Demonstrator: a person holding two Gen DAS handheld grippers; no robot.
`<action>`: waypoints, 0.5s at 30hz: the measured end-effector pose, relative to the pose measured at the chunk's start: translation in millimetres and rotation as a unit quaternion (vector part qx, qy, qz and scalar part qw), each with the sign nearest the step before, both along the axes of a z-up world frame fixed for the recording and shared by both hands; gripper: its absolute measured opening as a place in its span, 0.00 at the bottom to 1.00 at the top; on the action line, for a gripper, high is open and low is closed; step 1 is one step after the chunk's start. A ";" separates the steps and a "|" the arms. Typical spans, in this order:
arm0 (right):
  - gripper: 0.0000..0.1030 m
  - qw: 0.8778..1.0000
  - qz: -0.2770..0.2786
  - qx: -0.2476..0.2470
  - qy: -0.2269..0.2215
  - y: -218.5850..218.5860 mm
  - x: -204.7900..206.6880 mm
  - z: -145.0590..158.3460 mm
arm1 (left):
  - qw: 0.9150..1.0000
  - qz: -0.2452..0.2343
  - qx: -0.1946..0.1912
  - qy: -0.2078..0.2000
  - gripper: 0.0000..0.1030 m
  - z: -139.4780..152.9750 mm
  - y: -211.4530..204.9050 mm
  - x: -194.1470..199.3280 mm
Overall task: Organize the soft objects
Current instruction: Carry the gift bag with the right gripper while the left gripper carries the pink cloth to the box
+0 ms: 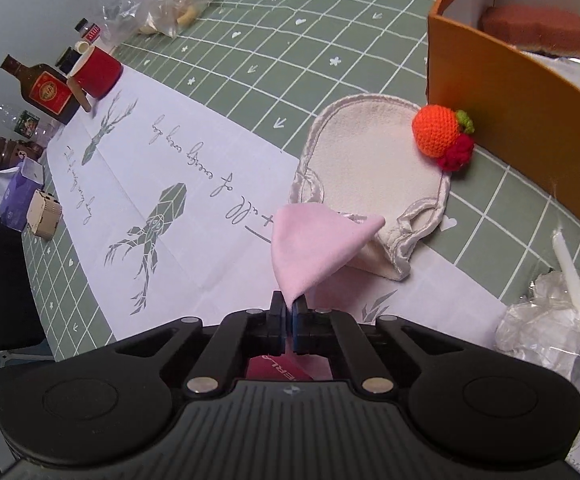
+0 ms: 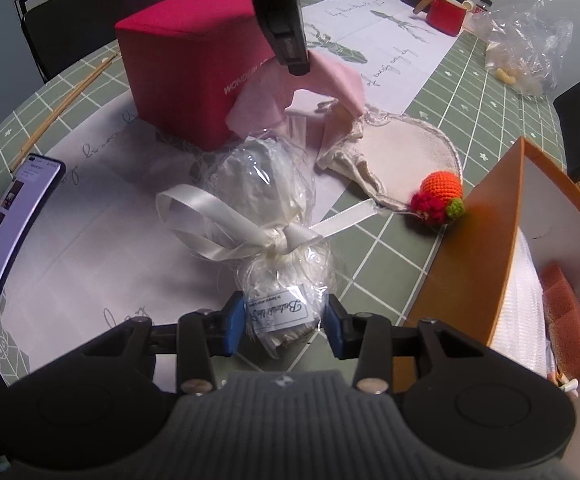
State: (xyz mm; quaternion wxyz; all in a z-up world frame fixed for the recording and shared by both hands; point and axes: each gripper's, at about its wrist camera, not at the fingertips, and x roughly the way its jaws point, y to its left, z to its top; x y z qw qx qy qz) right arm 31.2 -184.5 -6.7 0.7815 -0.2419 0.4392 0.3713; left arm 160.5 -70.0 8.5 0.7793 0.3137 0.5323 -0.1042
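In the orange box point(image 1: 490, 92) at 2 o'clock: 1 sponge point(image 1: 534, 30). My left tool point(image 1: 289, 305) pinches the pink cloth point(image 1: 314, 248), right tool point(image 2: 286, 322) clamps the wrapped bundle point(image 2: 278, 280); cream pouch point(image 1: 374, 160) and crochet fruit point(image 1: 442, 136) remain.

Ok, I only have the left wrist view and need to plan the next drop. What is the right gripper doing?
Observer: The right gripper is shut on a cellophane-wrapped bundle tied with a white ribbon.
Operator: What's under my pink cloth?
Observer: The pink cloth, pinched by the left gripper, hangs beside a red box that your view mostly hides.
Operator: Anything else on that side?
Observer: A phone lies face up near the table edge, and chopsticks lie beyond it.
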 end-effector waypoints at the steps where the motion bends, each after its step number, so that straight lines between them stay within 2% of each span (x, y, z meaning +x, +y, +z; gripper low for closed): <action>1: 0.40 1.000 -0.002 0.005 -0.001 -0.7 -0.6 2.9 | 1.000 -0.002 -0.004 -0.005 0.03 6.2 -0.4 -3.1; 9: 0.39 0.999 -0.010 0.027 -0.017 -5.1 -10.7 22.5 | 0.999 -0.016 -0.021 -0.039 0.03 50.1 -6.8 -29.7; 15: 0.39 0.999 -0.019 0.039 -0.032 -9.6 -17.7 34.8 | 0.997 -0.031 -0.033 -0.058 0.03 72.3 -14.4 -54.3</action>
